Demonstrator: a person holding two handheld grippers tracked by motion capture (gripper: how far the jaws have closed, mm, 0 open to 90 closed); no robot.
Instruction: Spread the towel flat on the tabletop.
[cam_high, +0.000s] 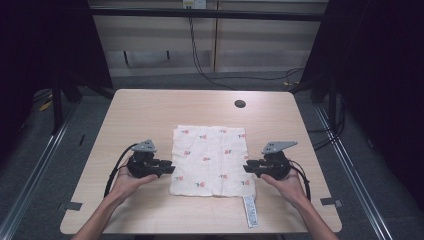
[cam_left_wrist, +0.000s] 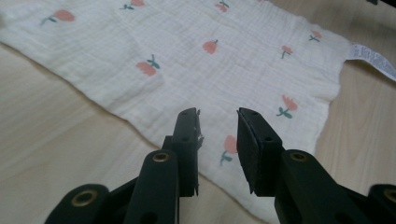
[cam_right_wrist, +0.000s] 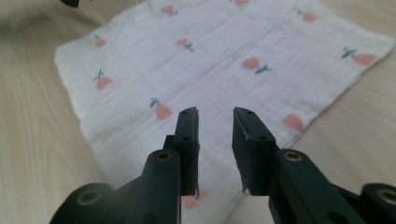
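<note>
Right then, the cloth (cam_high: 210, 160) lay flat in the middle of the wooden table (cam_high: 150, 107), a little toward my side. It was white with small pink flowers on it, and a long white tag (cam_high: 251, 211) stuck out from its near right corner.

My left gripper (cam_high: 169, 169) sat at the left edge of the cloth, and my right gripper (cam_high: 247, 168) sat at the right edge. Both pointed in toward the cloth. In the left gripper view the jaws stood partly apart, low over the near edge of the cloth (cam_left_wrist: 196, 60), with nothing between them. In the right gripper view it was the same: jaws partly apart over the cloth (cam_right_wrist: 224, 60), holding nothing.

I thought the cloth would be very light and soft. It looked thin and floppy, so it would bend and sag as soon as I picked it up. It would not break. It might slide on the smooth table if I pushed it. I judged the best places to grab were the side edges or the corners, one for each gripper, pinching just the cloth.

I saw no boxes, bowls or baskets on the table. A small dark round hole (cam_high: 240, 104) sat in the tabletop, far behind the cloth.
</note>
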